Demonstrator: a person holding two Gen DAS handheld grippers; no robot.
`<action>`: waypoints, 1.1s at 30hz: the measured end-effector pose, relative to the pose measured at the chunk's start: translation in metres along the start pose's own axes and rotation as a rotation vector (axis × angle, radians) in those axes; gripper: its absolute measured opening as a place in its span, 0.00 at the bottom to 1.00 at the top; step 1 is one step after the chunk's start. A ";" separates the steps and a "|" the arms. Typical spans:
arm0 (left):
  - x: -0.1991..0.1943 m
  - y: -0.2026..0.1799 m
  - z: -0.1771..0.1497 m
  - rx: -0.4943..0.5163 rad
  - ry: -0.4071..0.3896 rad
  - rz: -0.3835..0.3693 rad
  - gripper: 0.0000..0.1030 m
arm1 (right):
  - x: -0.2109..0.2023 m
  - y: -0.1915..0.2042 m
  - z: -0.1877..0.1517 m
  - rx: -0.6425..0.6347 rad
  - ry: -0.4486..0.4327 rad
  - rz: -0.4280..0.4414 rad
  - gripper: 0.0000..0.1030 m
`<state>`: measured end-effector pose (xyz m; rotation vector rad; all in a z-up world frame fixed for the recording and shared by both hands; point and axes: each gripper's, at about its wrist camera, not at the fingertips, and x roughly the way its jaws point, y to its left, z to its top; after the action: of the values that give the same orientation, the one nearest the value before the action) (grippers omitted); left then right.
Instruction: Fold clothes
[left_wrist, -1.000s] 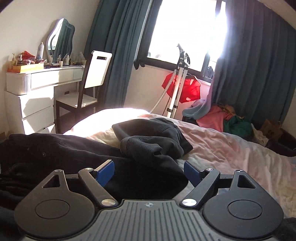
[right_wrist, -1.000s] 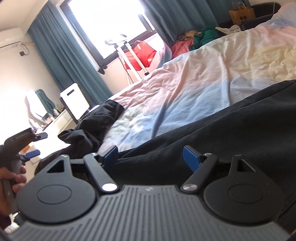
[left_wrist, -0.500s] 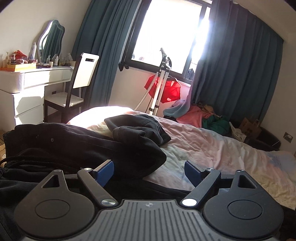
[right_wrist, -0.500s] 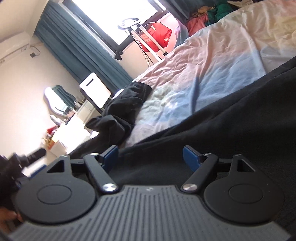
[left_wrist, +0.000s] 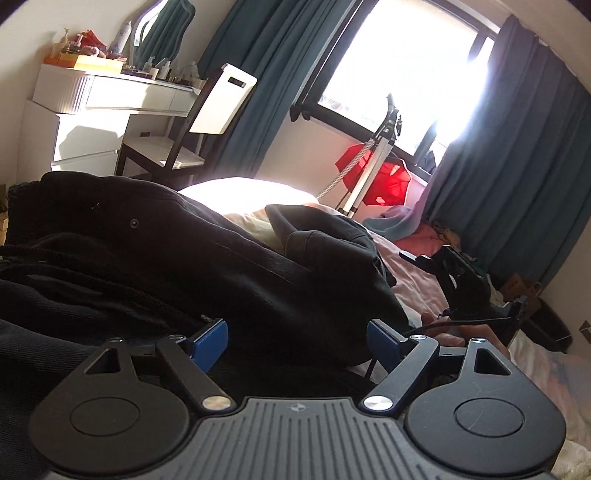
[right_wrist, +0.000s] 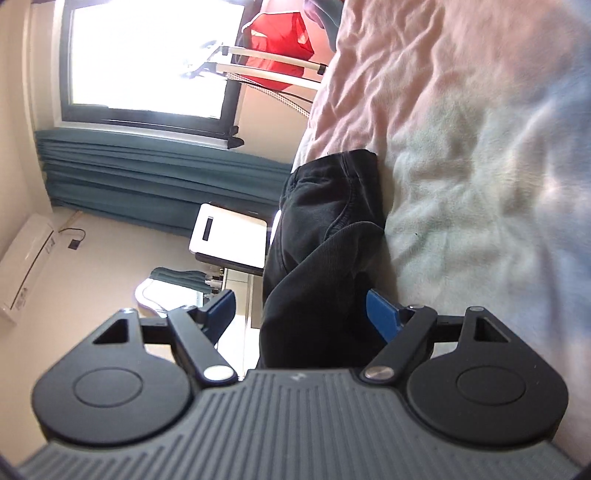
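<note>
A large black garment (left_wrist: 155, 266) lies bunched on the bed in the left wrist view. A second dark garment (left_wrist: 325, 240) lies behind it and also shows in the right wrist view (right_wrist: 317, 221). My left gripper (left_wrist: 297, 341) is open, low over the black fabric, its blue pads (left_wrist: 208, 341) apart with cloth between and below them. My right gripper (right_wrist: 301, 314) is open and rolled on its side, with a dark fold in front of it. The right gripper's body also shows in the left wrist view (left_wrist: 461, 284), held by a hand.
The bed (right_wrist: 480, 155) has a wrinkled pink and pale sheet. A white dressing table (left_wrist: 110, 92) and chair (left_wrist: 207, 122) stand at the left. A garment steamer with a red item (left_wrist: 384, 173) stands by the window. Clothes (left_wrist: 424, 236) are piled near the curtains.
The right gripper has rolled onto its side and swung toward the bed's head. It now shows in the left view. The left gripper has dropped lower over the black garment. Both stayed open.
</note>
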<state>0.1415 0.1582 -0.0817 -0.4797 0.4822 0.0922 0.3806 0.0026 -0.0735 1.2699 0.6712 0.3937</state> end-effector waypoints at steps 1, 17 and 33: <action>0.005 0.005 0.001 -0.012 0.007 -0.004 0.81 | 0.016 -0.001 0.005 -0.005 0.022 -0.018 0.78; 0.036 -0.018 -0.015 0.120 0.007 0.071 0.79 | -0.077 0.065 0.079 -0.384 -0.341 -0.116 0.15; 0.022 -0.039 -0.025 0.102 0.040 0.016 0.79 | -0.317 -0.067 0.147 -0.054 -0.469 -0.357 0.17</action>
<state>0.1574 0.1112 -0.0951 -0.3781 0.5274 0.0731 0.2336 -0.3192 -0.0396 1.1085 0.4660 -0.1774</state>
